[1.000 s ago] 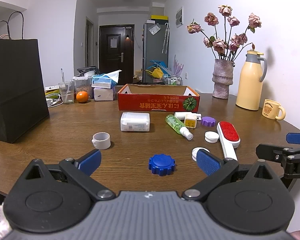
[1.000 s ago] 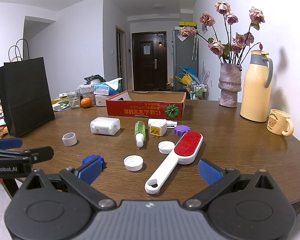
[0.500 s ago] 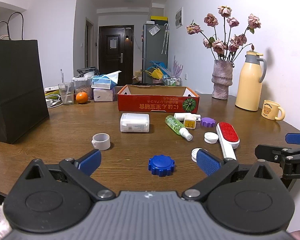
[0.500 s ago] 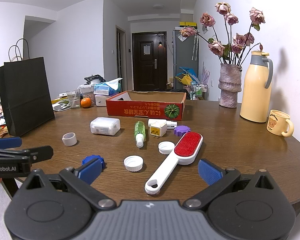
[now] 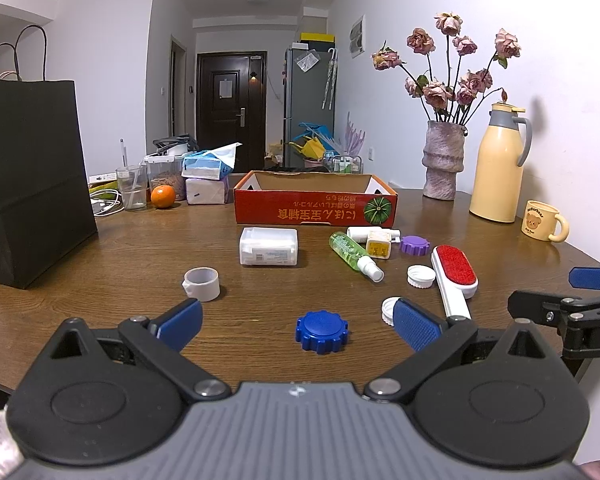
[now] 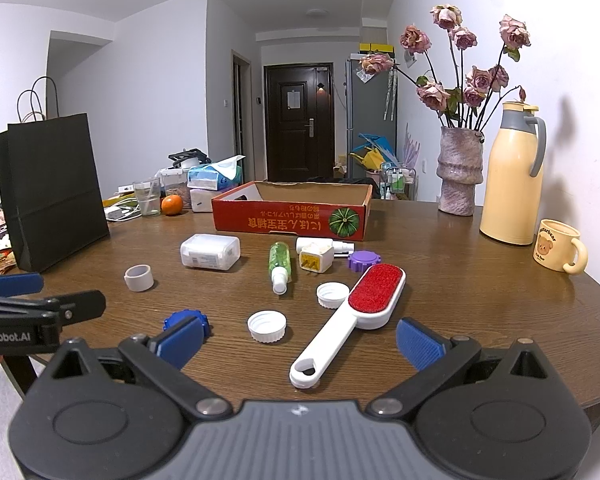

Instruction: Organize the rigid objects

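Both grippers are held spread and empty above the near table edge. The blue cap (image 5: 322, 331) is seen centred just ahead of the left gripper (image 5: 296, 322), while the lint brush (image 6: 348, 318) is found nearest the right gripper (image 6: 300, 336), its handle pointed toward the fingers and its long axis running away rightward. Beyond lies the red box (image 6: 292, 216), judged the destination.

- We see a red box (image 5: 315, 210) with a green pumpkin print.
- We see a white brush (image 6: 352, 312) with a red pad.
- We see blue cap (image 5: 322, 331), purple cap (image 6: 364, 261), brown wood-grain desk (image 5: 140, 248).
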The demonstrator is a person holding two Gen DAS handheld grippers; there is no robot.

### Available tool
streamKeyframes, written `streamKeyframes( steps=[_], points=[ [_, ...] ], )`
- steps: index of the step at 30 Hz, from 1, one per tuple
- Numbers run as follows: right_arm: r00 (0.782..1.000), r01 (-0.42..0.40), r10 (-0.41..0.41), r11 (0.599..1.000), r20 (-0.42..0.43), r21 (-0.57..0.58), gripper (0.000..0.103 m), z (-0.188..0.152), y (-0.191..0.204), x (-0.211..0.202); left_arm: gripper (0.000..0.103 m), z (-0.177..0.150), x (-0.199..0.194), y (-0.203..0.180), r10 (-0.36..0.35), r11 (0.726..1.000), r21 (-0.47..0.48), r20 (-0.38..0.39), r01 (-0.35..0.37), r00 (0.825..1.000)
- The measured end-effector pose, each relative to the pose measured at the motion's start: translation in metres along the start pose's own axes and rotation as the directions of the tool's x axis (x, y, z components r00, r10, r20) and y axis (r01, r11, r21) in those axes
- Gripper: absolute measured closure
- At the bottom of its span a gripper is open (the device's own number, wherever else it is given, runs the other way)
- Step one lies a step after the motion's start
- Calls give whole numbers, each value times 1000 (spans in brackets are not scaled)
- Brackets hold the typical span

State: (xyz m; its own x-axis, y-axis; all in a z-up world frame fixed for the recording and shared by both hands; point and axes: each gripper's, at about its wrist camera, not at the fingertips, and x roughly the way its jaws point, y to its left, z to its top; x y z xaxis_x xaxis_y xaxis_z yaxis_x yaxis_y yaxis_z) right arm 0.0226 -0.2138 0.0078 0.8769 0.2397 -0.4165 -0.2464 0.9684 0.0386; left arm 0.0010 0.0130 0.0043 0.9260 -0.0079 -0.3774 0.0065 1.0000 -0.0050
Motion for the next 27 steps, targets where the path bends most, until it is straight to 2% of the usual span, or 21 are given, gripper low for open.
streamKeyframes(
  steps=[27],
  points=[
    [1000,5,-5,1000,-14,6,0,-5,-3,5,0,-3,11,-7,4,1000,3,-19,-4,1000]
  ],
)
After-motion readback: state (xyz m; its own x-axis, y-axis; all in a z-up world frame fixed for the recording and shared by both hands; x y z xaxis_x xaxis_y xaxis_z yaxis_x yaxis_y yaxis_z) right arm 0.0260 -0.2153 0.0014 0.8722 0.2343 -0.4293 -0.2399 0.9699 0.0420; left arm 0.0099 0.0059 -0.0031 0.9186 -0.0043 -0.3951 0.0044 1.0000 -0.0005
